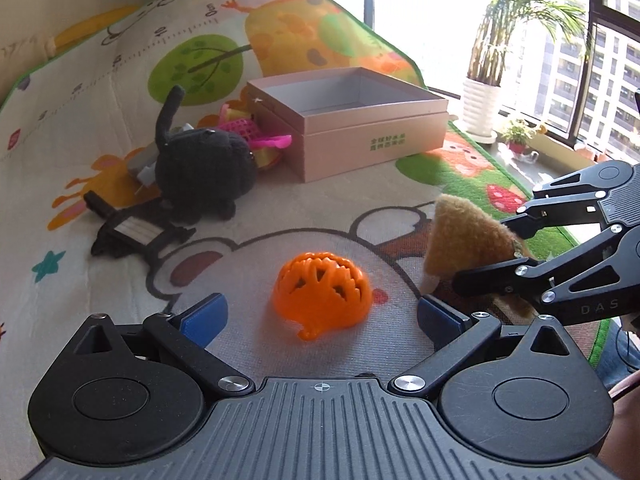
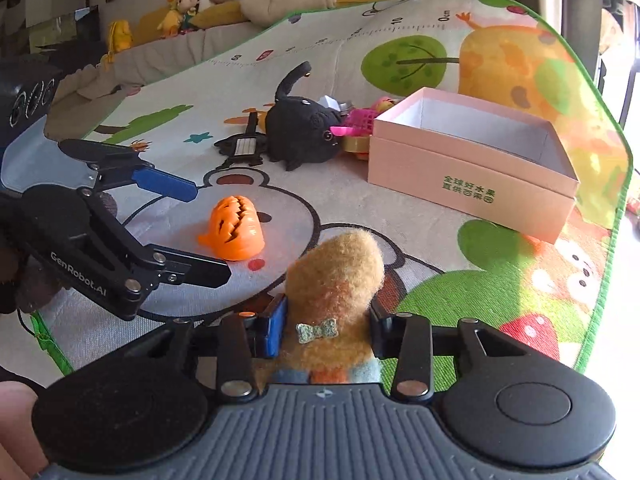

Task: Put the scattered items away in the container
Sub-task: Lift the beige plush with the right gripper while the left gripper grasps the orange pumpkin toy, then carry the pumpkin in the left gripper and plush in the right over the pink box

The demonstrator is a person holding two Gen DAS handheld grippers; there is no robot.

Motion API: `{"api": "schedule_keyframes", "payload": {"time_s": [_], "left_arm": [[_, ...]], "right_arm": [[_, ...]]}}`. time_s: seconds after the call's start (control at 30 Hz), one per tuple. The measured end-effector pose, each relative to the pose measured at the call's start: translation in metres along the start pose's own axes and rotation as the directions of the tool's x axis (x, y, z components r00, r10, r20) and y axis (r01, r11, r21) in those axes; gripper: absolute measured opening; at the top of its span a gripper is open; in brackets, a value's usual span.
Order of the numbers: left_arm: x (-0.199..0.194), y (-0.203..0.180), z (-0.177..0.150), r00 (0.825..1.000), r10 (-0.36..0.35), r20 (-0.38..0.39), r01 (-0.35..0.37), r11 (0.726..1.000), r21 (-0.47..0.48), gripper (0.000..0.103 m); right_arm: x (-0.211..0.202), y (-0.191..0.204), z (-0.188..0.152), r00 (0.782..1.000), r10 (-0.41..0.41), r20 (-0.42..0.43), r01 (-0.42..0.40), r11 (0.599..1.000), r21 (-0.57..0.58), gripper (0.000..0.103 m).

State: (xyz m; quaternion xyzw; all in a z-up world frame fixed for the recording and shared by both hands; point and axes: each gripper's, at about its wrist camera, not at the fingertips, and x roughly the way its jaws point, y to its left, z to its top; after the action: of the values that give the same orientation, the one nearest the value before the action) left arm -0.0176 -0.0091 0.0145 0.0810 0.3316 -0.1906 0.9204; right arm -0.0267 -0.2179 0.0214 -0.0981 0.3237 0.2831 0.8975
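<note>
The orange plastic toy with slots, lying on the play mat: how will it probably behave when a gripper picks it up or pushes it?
The orange plastic toy looks like a hollow, slotted shell, so it is probably light and stiff. Its domed top may slip between the fingers of the open left gripper. It seems to rest on a flatter underside on the play mat, so a push would likely slide it, not roll it.

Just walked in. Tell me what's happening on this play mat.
A person is tidying toys with a handheld gripper in each hand. The right gripper has closed on a brown plush toy with a small bow tie, its pads pressing the toy's sides. The left gripper is open, its jaws on either side of an orange plastic pumpkin on the play mat. The pink cardboard box looks empty; a black plush cat and other bits lie beside it.
</note>
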Motion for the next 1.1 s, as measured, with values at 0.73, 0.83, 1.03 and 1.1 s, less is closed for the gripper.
{"api": "schedule_keyframes", "payload": {"time_s": [0.73, 0.83, 1.03, 1.1], "left_arm": [[0.002, -0.022, 0.004, 1.0, 0.021, 0.014, -0.022, 0.998, 0.062, 0.066], [-0.002, -0.029, 0.006, 1.0, 0.012, 0.028, -0.014, 0.996, 0.086, 0.066], [-0.008, -0.036, 0.013, 0.998, -0.013, 0.056, 0.008, 0.996, 0.09, 0.066], [-0.008, -0.037, 0.015, 0.998, -0.021, 0.058, 0.017, 0.996, 0.083, 0.066]], "right_arm": [[-0.015, -0.02, -0.01, 0.998, -0.056, -0.001, 0.055, 0.987, 0.148, 0.04], [-0.021, -0.02, -0.01, 0.998, -0.069, 0.011, 0.067, 0.986, 0.15, 0.04], [-0.027, -0.02, -0.008, 0.995, -0.089, 0.036, 0.082, 0.982, 0.168, 0.04], [-0.026, -0.02, -0.009, 0.995, -0.093, 0.034, 0.085, 0.981, 0.174, 0.04]]}}
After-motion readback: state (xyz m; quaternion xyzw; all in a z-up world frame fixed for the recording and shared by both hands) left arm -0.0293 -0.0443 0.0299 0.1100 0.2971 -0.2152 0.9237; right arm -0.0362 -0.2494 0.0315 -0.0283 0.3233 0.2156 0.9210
